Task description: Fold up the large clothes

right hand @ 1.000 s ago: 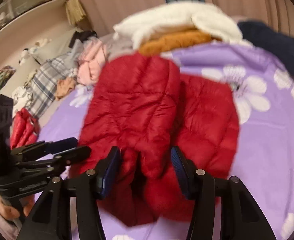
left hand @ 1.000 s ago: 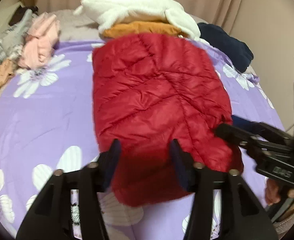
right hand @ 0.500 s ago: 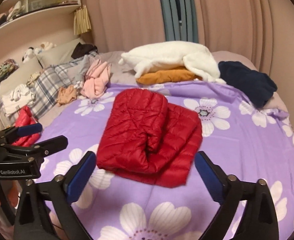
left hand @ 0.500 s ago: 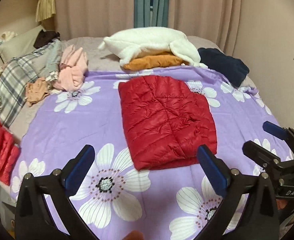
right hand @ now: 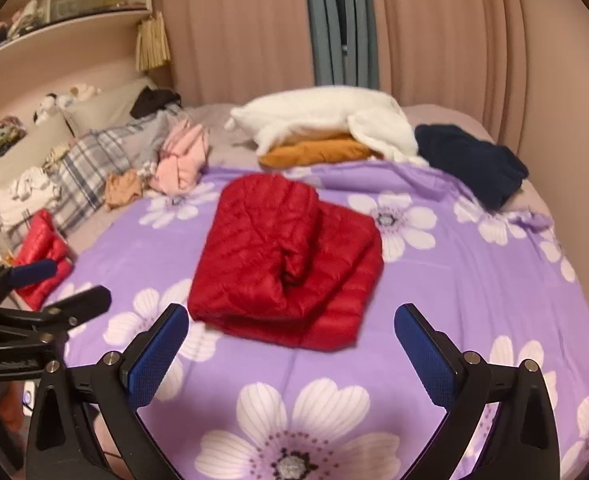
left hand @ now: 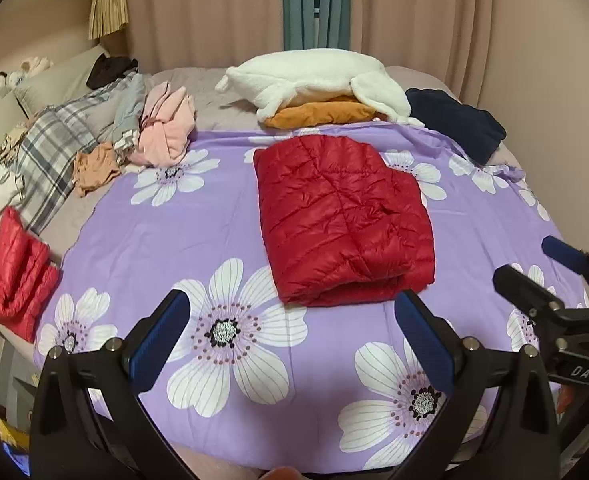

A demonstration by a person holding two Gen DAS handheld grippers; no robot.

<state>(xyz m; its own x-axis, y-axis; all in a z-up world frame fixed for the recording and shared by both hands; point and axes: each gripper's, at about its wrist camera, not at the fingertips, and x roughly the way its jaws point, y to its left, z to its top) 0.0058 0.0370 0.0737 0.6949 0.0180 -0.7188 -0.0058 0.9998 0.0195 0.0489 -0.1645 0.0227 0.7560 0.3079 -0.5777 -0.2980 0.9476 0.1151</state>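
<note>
Right wrist view is blurred, so we cannot read the shelf clutter at far left. We see one folded red jacket (right hand: 282, 260) lying mid-bed on the purple sheet (right hand: 474, 300), beyond both grippers and touched by neither. The right gripper (right hand: 292, 348) has just opened its fingers wide and holds nothing. The left gripper (left hand: 292, 340) has done likewise; its two fingers stand spread and empty just short of the jacket's near edge. A second red jacket (left hand: 16, 276) lies at the left edge of the bed. At the far side we count one white fleece (left hand: 314, 80) hiding most of an orange garment (left hand: 318, 114), one navy piece (left hand: 454, 124), and one pink piece (left hand: 166, 128).
</note>
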